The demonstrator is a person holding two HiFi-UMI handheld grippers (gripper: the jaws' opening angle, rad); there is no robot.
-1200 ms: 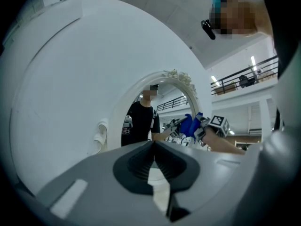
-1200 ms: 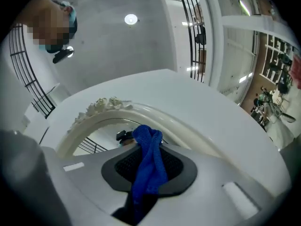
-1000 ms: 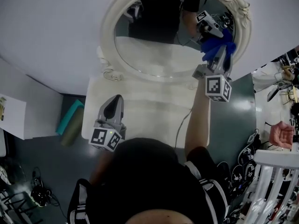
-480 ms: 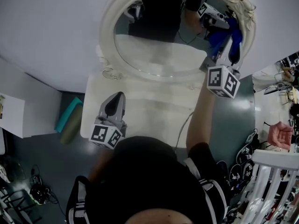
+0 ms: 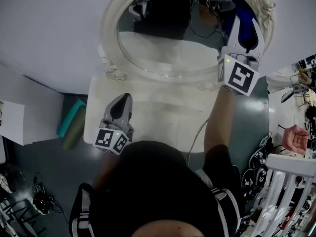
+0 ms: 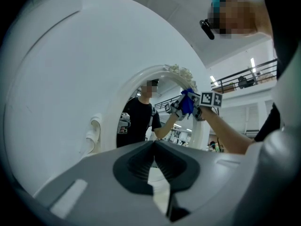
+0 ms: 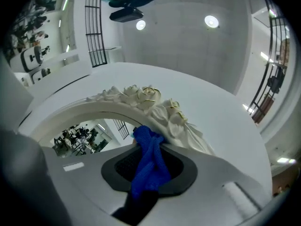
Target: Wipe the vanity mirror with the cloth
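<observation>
Two hand-held grippers, one task cloth, one mirror.

Right gripper (image 5: 243,26): raised high and forward on an outstretched bare forearm (image 5: 217,122), its marker cube (image 5: 238,76) facing the head camera. It sits at the upper right of the oval vanity mirror with cream carved frame (image 5: 163,48). Jaws clenched on the bunched blue mesh cloth (image 7: 149,164), which stands up from between the pads.

Left gripper (image 5: 122,105): held low over the front left of the cream vanity worktop (image 5: 163,117), nose aimed at the mirror and well apart from it. Its own view has the pad tips meeting with nothing held; a sliver of worktop shows through the gap behind them.

Cloth position: at the inner edge of the frame, just below the crest of carved roses (image 7: 149,97).

Views compared:
- Only the right gripper view shows the gilt-touched roses close up and the cloth's weave.
- Only the left gripper view sees the right gripper from the side, the cloth meeting its own reflection on the glass beside a reflected person in a black shirt (image 6: 138,121).
- Only the head view gives the layout, with a teal roll (image 5: 71,122) on the dark floor and another person's hand (image 5: 295,139) at the right edge.
</observation>
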